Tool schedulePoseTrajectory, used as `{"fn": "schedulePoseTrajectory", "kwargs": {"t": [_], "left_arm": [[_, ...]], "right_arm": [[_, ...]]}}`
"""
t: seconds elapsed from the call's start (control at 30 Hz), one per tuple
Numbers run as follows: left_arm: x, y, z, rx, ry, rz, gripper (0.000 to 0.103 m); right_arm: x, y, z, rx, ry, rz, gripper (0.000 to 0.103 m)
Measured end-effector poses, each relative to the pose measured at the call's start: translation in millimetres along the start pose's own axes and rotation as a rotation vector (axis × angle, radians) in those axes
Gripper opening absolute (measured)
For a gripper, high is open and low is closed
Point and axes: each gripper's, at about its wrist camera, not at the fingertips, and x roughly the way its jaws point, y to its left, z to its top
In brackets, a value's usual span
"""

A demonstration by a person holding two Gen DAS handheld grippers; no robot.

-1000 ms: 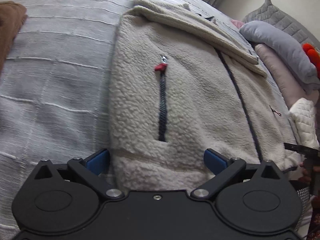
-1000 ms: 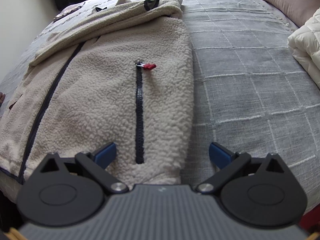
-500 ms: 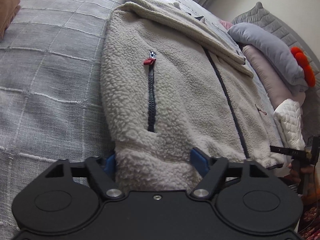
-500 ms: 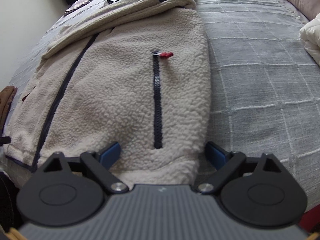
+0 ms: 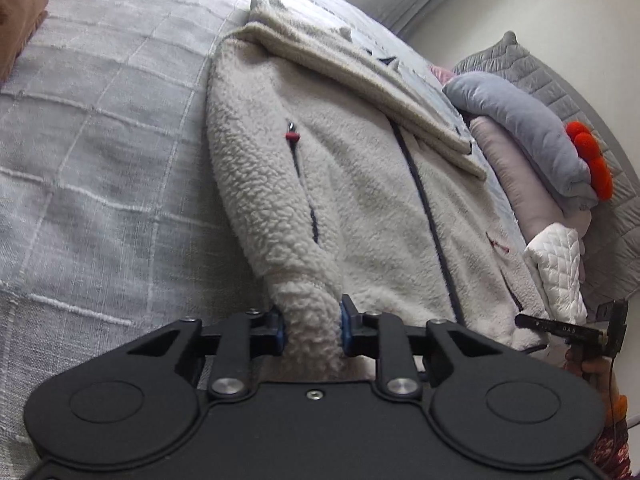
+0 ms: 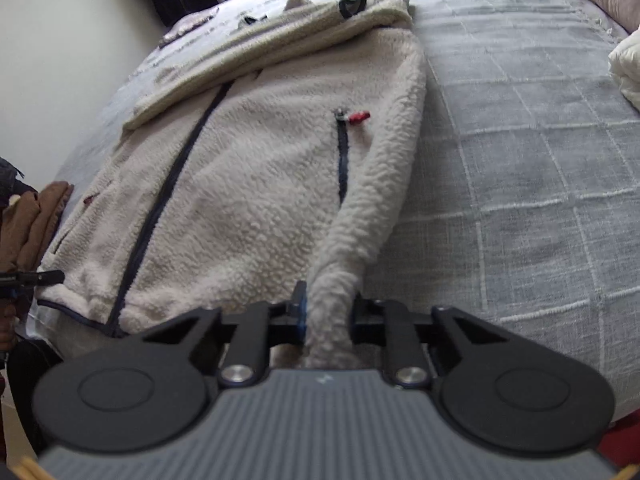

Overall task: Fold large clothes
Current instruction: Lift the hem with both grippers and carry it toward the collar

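**Fleece hem pinched at both corners**

Fleece jacket [image 5: 360,184] lies flat on the grey bed cover [image 5: 100,160], front up, main zip running away from both tools. We see the left tool [image 5: 312,328] narrow, its jaws closing with a bunched ridge of the hem squeezed between the blue pads [image 5: 344,326]. Fabric rises from the bed into that grip. Just ahead of the left tool sits a pocket zip with a red pull [image 5: 292,135].

Right tool [image 6: 328,316] is the same: narrow, jaws closing, a fold of hem caught between them, one blue pad showing on its left side. Ahead of it, another pocket zip with a red pull [image 6: 358,117]. Collar end with a black hang loop [image 6: 352,4] lies farthest from the right tool.

Far right of the left tool: grey pillow [image 5: 520,132] with an orange-red piece on it, white quilted item [image 5: 556,268] below that. Brown cloth [image 5: 20,20] sits at far left of the left tool's view. Each view catches the other tool at the frame edge, small and dark.
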Motion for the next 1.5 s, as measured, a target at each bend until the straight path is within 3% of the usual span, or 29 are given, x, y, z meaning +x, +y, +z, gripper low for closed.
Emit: {"fn": "schedulePoseTrajectory", "kwargs": {"t": [0.23,0.47,0.77,1.0,1.13,1.33,1.5], "left_arm": [[-24,-41,33,0.083,-0.123,0.002,0.023],[-29,-71,89,0.136,-0.243,0.027,0.023],[14,-81,193,0.117,-0.35,0.09,0.023],[97,-84,266,0.184,-0.37,0.176,0.024],[148,-62,295,0.175,-0.383,0.236,0.027],[212,-17,314,0.093,-0.312,0.23,0.037],[215,-9,319,0.044,-0.305,0.188,0.04]], "right_arm": [[-30,25,32,-0.044,-0.154,0.016,0.014],[-44,47,91,-0.089,-0.298,0.008,0.014],[-15,41,196,-0.066,-0.418,-0.049,0.014],[59,31,282,-0.06,-0.418,-0.101,0.014],[112,15,314,-0.039,-0.382,-0.185,0.014],[182,-23,332,0.023,-0.295,-0.197,0.015],[205,-28,330,0.042,-0.297,-0.203,0.016]]}}
